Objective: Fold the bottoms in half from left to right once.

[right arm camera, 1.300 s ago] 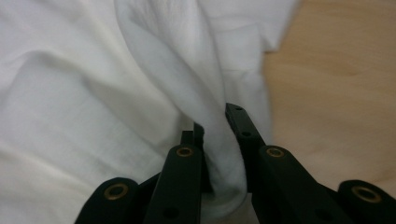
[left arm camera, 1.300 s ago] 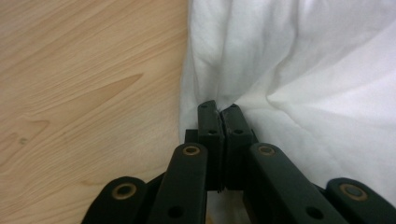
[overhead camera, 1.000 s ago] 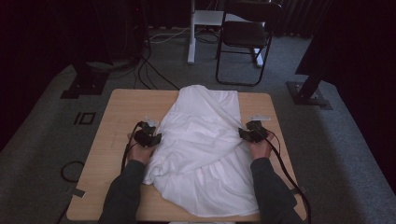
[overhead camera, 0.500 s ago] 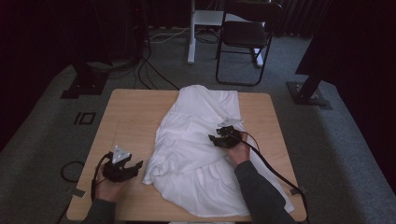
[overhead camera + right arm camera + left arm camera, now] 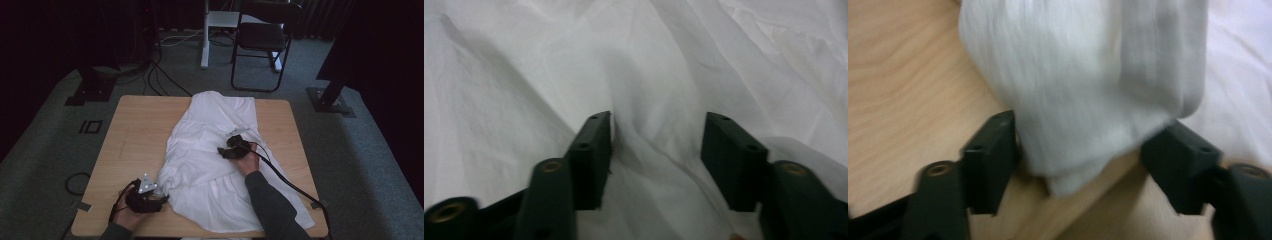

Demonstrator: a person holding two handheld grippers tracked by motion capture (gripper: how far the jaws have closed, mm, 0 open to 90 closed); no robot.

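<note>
A white garment (image 5: pixel 215 125) lies spread along a wooden table (image 5: pixel 135 130). My left gripper (image 5: pixel 162 199) rests low at the garment's front left corner. In the left gripper view, a bunched corner of the cloth (image 5: pixel 1088 75) sits between the jaws of the left gripper (image 5: pixel 1088 150), which have just been closing; the pads (image 5: pixel 995 150) brush it loosely. My right gripper (image 5: pixel 222 151) lies on the middle of the garment. Its jaws have just been closing too, and the right gripper (image 5: pixel 656 150) stands open astride a raised fold of cloth (image 5: pixel 574 60).
The right gripper's cable (image 5: pixel 290 185) trails over the garment toward the table's front right corner. Beyond the table stand a black folding chair (image 5: pixel 260 40), a white stand (image 5: pixel 205 40), floor cables (image 5: pixel 165 80) and two black bases (image 5: pixel 90 92), (image 5: pixel 330 102).
The left gripper left the garment's left edge, dropped to the table's front left, then moved right to the garment's corner. The right gripper slid from the right edge onto the garment's middle.
</note>
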